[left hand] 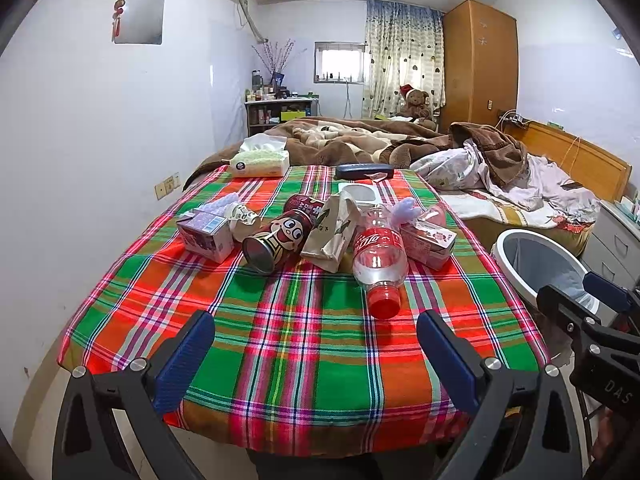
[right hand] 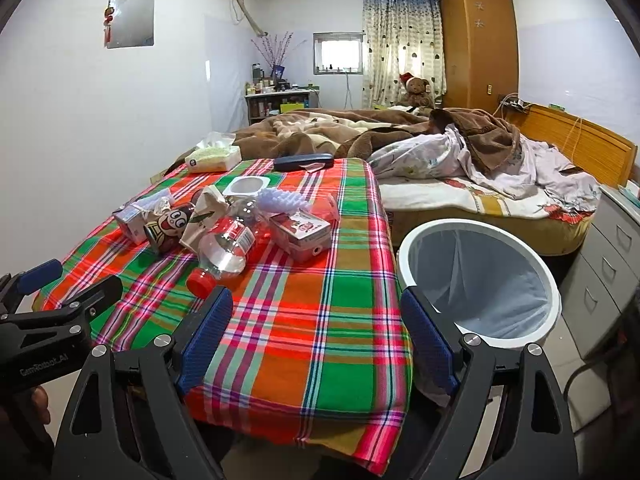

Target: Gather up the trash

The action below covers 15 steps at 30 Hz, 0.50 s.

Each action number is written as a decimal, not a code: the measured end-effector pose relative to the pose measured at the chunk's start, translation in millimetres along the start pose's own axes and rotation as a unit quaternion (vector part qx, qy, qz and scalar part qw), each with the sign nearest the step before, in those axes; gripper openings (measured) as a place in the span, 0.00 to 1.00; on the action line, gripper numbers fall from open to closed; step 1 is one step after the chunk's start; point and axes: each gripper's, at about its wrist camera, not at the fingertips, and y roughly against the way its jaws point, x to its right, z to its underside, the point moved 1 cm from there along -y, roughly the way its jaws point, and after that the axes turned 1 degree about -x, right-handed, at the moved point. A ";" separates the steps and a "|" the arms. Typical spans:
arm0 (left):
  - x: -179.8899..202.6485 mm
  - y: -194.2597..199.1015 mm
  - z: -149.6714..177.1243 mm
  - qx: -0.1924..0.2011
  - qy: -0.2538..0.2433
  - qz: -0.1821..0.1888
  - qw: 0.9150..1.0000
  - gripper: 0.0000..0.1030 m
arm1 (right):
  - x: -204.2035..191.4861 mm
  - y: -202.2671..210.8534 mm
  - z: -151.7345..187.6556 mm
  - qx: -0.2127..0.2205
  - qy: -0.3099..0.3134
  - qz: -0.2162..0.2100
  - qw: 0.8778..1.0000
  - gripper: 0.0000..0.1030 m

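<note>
A heap of trash lies on the plaid-covered table (left hand: 160, 280): a clear plastic bottle (left hand: 380, 264) with a red cap pointing toward me, a red cartoon can (left hand: 276, 240) on its side, a crumpled paper bag (left hand: 332, 232), a pink carton (left hand: 430, 240) and a purple-white carton (left hand: 204, 236). My left gripper (left hand: 316, 320) hangs open over the table's near part, short of the bottle cap, holding nothing. The right gripper (right hand: 316, 298) is open and empty over the table's right front corner, beside the white trash bin (right hand: 492, 280). Bottle (right hand: 224, 248) and can (right hand: 164, 228) lie to its left.
A tissue pack (left hand: 260, 160), a dark glasses case (left hand: 364, 170) and a white cup (left hand: 360, 194) sit at the table's far end. An unmade bed (right hand: 480, 168) stands behind, and grey drawers (right hand: 604, 264) stand right of the bin. A lined bag sits in the bin.
</note>
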 end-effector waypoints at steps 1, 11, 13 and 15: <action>-0.1 -0.1 0.1 0.000 0.000 0.000 1.000 0.99 | -0.3 0.0 -0.1 0.000 0.001 0.000 1.000 0.85; -0.4 -0.5 -0.4 0.000 0.001 0.000 1.000 0.99 | -1.1 -1.2 -0.6 -0.001 -0.001 0.003 1.000 0.85; -0.6 -0.1 0.0 0.002 0.000 0.000 1.000 0.99 | -1.1 -1.2 -0.6 -0.001 -0.001 0.003 1.000 0.85; -0.9 0.3 -0.4 0.002 0.000 0.000 1.000 0.99 | -1.0 -1.0 -0.4 -0.001 -0.001 0.003 1.000 0.85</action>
